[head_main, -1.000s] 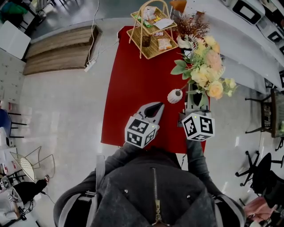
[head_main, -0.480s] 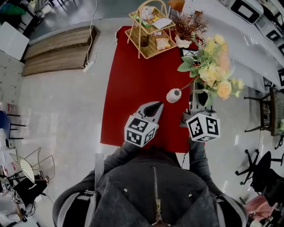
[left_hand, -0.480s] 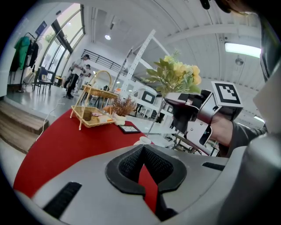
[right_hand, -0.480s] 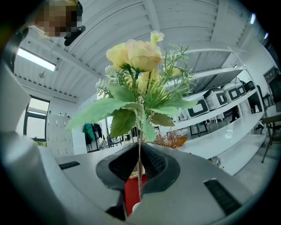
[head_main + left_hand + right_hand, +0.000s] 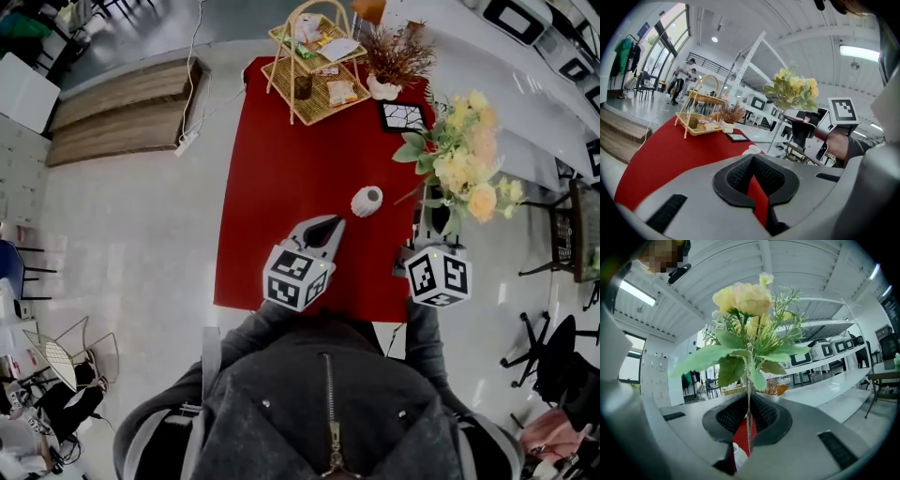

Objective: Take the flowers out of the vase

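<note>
**Now holding: flowers clear of the vase**

The flowers [image 5: 464, 159], a bunch of yellow and peach blooms with green leaves, are sitting out of the vase [image 5: 367, 201] and hanging over the right edge of the bench [image 5: 281, 169]. The right gripper [image 5: 427, 239] is carrying them. In the right gripper view its jaws are closing tightly on the thin stem [image 5: 749, 427], with the blooms [image 5: 745, 301] rising above the jaws.

The vase, white and ribbed, is standing upright on the red bench top with its mouth empty. It is standing near the flowers without touching them.

The left gripper [image 5: 323, 228] is resting over the near part of the bench, just short of the vase. Its jaws are sitting together with nothing between them; only the red bench surface is showing through the gap.

At the far end of the bench, a wicker basket stand [image 5: 314, 66], a pot of dried plants [image 5: 394, 61] and a black-framed panel [image 5: 403, 115] are standing well apart from the vase.
</note>
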Motion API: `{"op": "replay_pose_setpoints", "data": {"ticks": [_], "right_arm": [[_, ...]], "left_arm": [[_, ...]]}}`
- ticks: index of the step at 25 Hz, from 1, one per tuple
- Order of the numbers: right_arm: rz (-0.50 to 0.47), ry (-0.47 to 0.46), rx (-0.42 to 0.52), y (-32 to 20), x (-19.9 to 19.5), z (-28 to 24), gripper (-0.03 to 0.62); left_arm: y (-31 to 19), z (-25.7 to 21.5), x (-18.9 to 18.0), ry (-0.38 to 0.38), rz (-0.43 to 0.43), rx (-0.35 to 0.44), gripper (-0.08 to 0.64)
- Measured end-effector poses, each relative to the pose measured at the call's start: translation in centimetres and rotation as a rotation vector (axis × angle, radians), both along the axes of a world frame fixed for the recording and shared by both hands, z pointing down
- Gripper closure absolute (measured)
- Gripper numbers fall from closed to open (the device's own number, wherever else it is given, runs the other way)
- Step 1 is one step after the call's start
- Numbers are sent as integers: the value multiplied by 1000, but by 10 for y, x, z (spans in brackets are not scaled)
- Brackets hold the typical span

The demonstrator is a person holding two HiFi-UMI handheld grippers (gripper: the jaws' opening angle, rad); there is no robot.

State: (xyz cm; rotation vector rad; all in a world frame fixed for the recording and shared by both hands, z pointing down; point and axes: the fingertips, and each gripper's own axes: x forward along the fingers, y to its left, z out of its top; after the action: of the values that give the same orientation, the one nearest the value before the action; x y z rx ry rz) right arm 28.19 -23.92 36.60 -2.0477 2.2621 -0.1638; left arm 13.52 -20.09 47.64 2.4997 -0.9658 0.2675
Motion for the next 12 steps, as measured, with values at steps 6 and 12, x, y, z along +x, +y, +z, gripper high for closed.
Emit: {"op": "replay_pose_setpoints", "data": {"ticks": [6,12], "right_arm": [[29,-3,-45,12,8,25,563],[36,1,-71,28,11,44,563]], "left_arm": [[2,1,2,-4,8,-4,552],[2,2,1,-8,3,-3,552]]}}
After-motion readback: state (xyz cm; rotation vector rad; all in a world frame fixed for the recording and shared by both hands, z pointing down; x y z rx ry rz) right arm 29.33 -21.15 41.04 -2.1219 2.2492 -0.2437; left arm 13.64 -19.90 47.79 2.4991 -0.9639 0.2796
